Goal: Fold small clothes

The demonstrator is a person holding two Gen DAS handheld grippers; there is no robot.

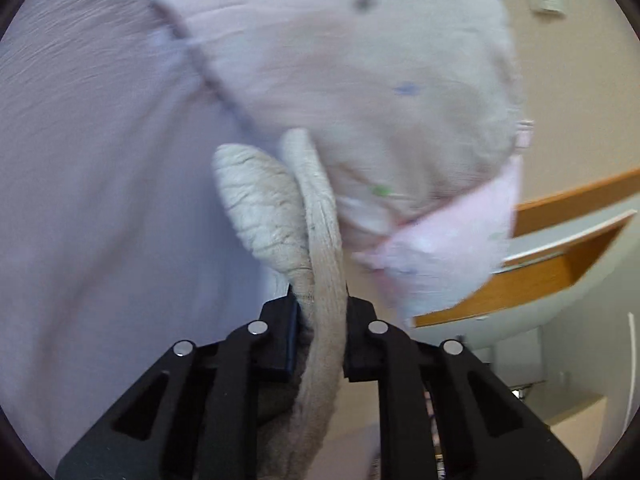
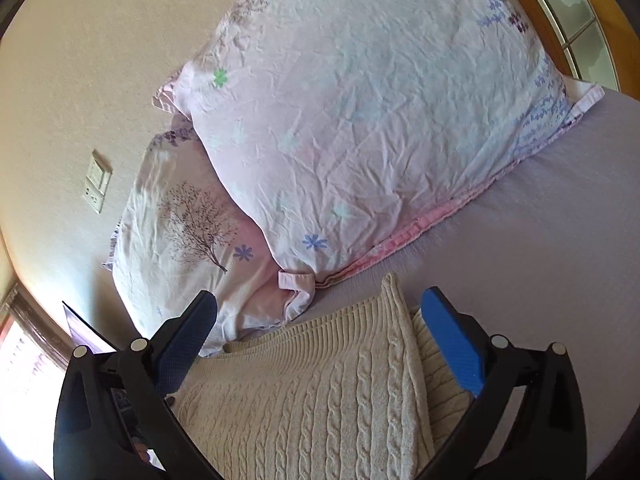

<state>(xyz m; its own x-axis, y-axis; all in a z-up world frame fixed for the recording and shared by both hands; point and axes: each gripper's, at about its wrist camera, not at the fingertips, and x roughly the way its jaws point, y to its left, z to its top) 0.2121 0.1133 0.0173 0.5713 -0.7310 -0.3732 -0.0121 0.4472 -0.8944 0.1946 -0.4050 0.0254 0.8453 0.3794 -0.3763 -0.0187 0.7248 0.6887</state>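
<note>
A cream cable-knit sweater [image 2: 320,392] lies on the lilac bed sheet [image 2: 560,260], partly folded, with one layer lying over another. My right gripper [image 2: 320,320] is open, its blue pads on either side of the sweater's upper edge, just above the knit. In the left wrist view, my left gripper [image 1: 320,300] is shut on a ribbed cream edge of the sweater [image 1: 316,232], which loops up out of the jaws. The view there is blurred.
Two pink floral pillows [image 2: 360,120] lie stacked at the head of the bed, just beyond the sweater. A beige wall with a switch plate [image 2: 96,182] is at the left. A wooden bed frame [image 1: 540,272] shows at the right of the left wrist view.
</note>
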